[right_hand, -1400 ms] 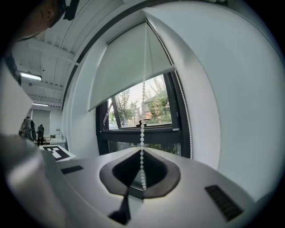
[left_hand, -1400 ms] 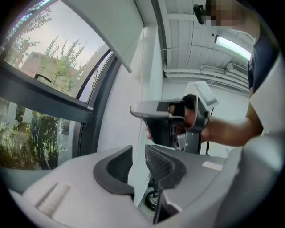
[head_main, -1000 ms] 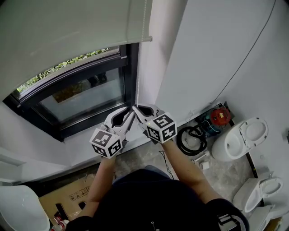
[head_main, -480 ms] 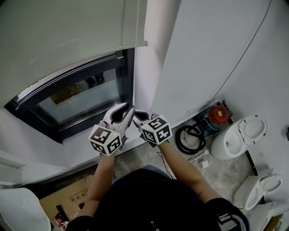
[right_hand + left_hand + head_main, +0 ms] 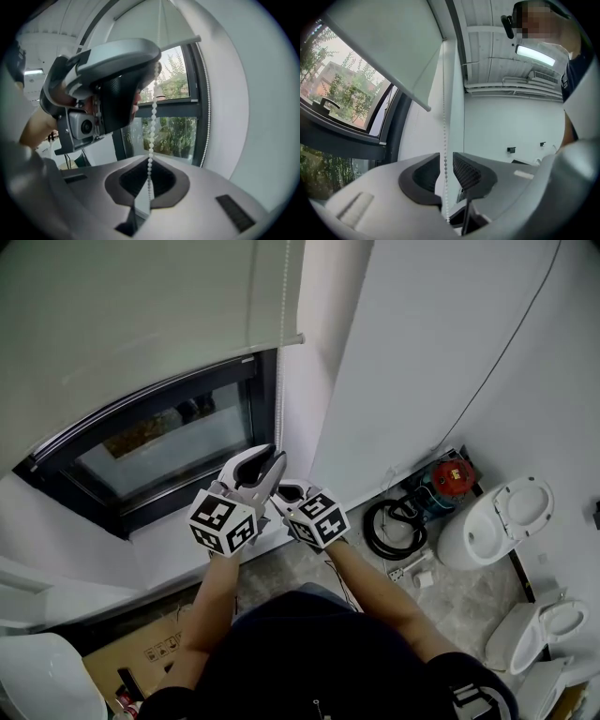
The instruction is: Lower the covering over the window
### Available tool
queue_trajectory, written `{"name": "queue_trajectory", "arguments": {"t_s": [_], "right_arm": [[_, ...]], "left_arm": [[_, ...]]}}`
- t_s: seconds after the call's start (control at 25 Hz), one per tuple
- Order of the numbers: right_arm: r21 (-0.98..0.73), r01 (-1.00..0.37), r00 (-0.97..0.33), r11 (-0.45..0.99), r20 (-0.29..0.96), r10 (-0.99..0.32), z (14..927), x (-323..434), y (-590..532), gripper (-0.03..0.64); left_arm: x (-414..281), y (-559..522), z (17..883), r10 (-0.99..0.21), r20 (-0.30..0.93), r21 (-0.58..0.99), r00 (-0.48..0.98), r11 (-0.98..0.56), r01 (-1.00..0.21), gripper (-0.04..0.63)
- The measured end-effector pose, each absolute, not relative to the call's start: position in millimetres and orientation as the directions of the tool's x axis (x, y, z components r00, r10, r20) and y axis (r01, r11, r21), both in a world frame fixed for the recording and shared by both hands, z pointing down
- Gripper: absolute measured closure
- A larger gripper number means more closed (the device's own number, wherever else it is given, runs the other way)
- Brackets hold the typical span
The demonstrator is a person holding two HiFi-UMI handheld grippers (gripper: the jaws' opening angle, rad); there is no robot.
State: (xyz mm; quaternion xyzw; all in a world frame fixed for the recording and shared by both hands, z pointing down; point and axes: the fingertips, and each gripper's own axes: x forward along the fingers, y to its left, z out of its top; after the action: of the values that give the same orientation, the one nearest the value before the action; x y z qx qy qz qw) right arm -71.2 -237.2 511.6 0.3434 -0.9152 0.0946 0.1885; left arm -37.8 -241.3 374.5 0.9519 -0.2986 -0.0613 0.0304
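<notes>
Mid-pull, I'd say: the blind (image 5: 141,315) covers the window's (image 5: 169,442) top, with glass bare toward 6 o'clock. The right tool (image 5: 287,493) is clamped on the chain (image 5: 278,399) (it hangs at the blind's 3 o'clock edge). The left tool (image 5: 269,458), at 12 o'clock of it, gapes around the chain. Next, the left should pinch, then haul.

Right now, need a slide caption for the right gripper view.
Chain pinched in the right hand-held gripper, left hand-held gripper above it, blind partly down.
</notes>
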Motion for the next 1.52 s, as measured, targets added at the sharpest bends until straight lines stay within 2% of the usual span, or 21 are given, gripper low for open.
{"name": "queue_trajectory", "arguments": {"t_s": [0.16,0.28,0.32,0.52,0.8,0.96,1.04,1.16,1.32,1.52], "right_arm": [[0.008,-0.568,-0.62,0.823,0.653,-0.435,597,-76,-197,0.606],[-0.11,-0.596,-0.627,0.795,0.682,-0.376,641,-75,-165,0.606],[-0.123,-0.594,-0.63,0.795,0.686,-0.365,645,-76,-161,0.606],[-0.11,-0.604,-0.621,0.789,0.685,-0.38,642,-69,-165,0.606],[-0.149,-0.684,-0.655,0.714,0.557,-0.511,605,-49,-191,0.604],[-0.203,-0.718,-0.681,0.665,0.403,-0.612,547,-34,-211,0.574],[-0.184,-0.729,-0.678,0.66,0.324,-0.659,512,-26,-220,0.538],[-0.154,-0.739,-0.673,0.656,0.193,-0.714,457,-18,-229,0.532],[-0.118,-0.738,-0.674,0.665,0.065,-0.736,399,-17,-230,0.532],[-0.084,-0.719,-0.693,0.689,0.017,-0.721,370,-27,-226,0.532]], "left_arm": [[-35,-242,368,-0.581,-0.103,0.08,0.807,-0.814,-0.576,0.521],[-34,-242,369,-0.579,-0.086,0.071,0.811,-0.815,-0.574,0.543],[-33,-242,369,-0.576,-0.082,0.071,0.813,-0.817,-0.572,0.575],[-30,-242,372,-0.564,-0.061,0.082,0.823,-0.825,-0.559,0.581],[-35,-245,378,-0.566,-0.039,0.139,0.823,-0.819,-0.557,0.583],[-39,-246,380,-0.571,-0.039,0.153,0.82,-0.814,-0.56,0.583],[-41,-245,381,-0.571,-0.042,0.164,0.82,-0.813,-0.559,0.583],[-42,-246,386,-0.567,-0.027,0.18,0.823,-0.813,-0.554,0.584],[-42,-244,421,-0.546,0.063,0.217,0.835,-0.81,-0.546,0.584],[-38,-235,455,-0.528,0.121,0.262,0.841,-0.8,-0.54,0.584]]}}
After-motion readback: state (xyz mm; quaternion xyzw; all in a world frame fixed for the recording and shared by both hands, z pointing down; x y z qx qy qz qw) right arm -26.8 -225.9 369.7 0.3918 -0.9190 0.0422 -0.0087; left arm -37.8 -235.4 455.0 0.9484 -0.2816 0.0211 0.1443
